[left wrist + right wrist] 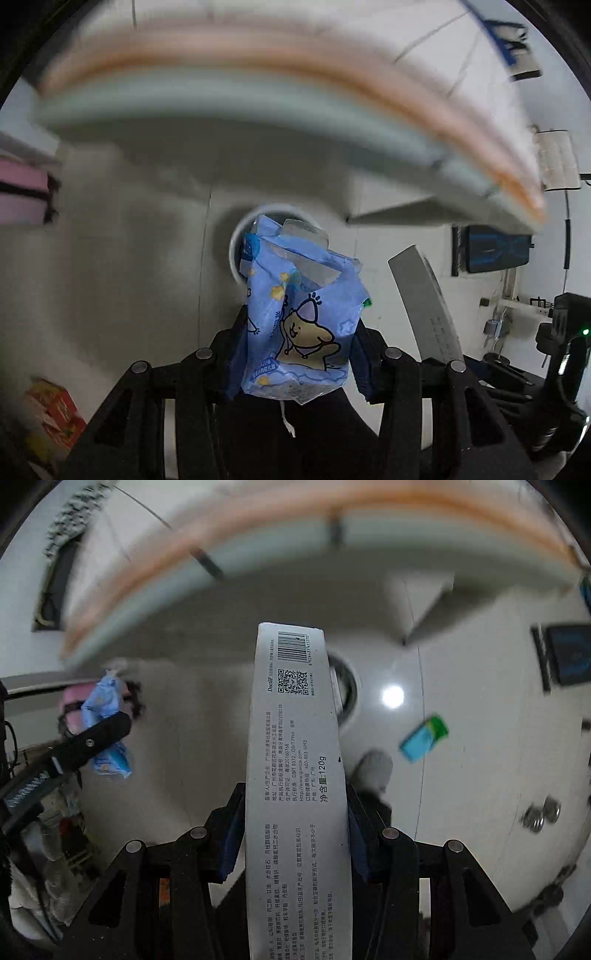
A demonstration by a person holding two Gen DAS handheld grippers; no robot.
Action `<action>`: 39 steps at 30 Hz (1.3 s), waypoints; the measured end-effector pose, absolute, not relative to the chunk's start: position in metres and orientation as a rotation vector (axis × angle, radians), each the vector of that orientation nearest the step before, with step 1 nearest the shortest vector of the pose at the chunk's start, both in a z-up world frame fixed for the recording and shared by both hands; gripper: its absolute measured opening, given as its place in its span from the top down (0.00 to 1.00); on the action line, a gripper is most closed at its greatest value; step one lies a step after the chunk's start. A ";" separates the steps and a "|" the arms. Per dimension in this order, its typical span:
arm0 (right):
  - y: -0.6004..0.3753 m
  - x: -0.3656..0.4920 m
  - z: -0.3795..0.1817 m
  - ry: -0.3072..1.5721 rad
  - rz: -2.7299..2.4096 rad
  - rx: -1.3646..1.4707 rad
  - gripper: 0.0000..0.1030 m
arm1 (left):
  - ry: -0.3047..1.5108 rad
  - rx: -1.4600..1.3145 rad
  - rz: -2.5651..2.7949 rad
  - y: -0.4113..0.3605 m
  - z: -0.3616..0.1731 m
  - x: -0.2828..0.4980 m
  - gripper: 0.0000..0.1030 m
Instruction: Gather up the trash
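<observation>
My left gripper (299, 332) is shut on a crumpled blue snack wrapper (306, 325) printed with a cartoon cat. Just beyond the wrapper, the white rim of a round bin (233, 254) shows on the floor. My right gripper (295, 808) is shut on a long grey toothpaste box (295, 746) with a barcode at its far end. The bin (349, 692) is partly hidden behind that box. In the right wrist view the left gripper (110, 716) appears at the left with the blue wrapper (105, 698) in it. The grey box (424, 306) also shows in the left wrist view.
A blurred table edge (258, 92) with orange and pale green bands arches overhead. On the pale tiled floor lie a green-and-blue packet (424, 738), a red carton (51, 417), and a dark mat (495, 253). A grey shoe (375, 766) stands near the bin.
</observation>
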State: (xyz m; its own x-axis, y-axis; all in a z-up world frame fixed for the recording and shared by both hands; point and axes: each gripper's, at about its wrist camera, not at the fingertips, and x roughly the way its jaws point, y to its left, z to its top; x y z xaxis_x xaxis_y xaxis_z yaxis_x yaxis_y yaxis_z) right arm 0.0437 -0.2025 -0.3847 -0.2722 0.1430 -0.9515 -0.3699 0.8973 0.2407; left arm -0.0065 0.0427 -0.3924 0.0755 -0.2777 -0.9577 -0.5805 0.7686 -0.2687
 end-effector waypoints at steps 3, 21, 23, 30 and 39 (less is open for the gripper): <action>-0.212 0.038 -0.458 1.832 0.459 -0.183 0.50 | 1.574 -0.758 0.265 0.037 -0.468 0.002 0.57; -0.177 0.093 -0.743 1.847 0.539 -0.210 0.03 | 1.637 -0.643 0.391 0.028 -0.673 0.015 0.02; -0.180 0.089 -0.729 1.796 0.527 -0.240 0.03 | 1.612 -0.617 0.418 0.028 -0.651 0.009 0.02; -0.191 0.079 -0.634 1.659 0.447 -0.332 0.01 | 1.550 -0.542 0.510 0.026 -0.556 -0.016 0.02; -0.207 0.060 -0.470 1.577 0.462 -0.352 0.01 | 1.512 -0.556 0.443 -0.004 -0.426 -0.034 0.02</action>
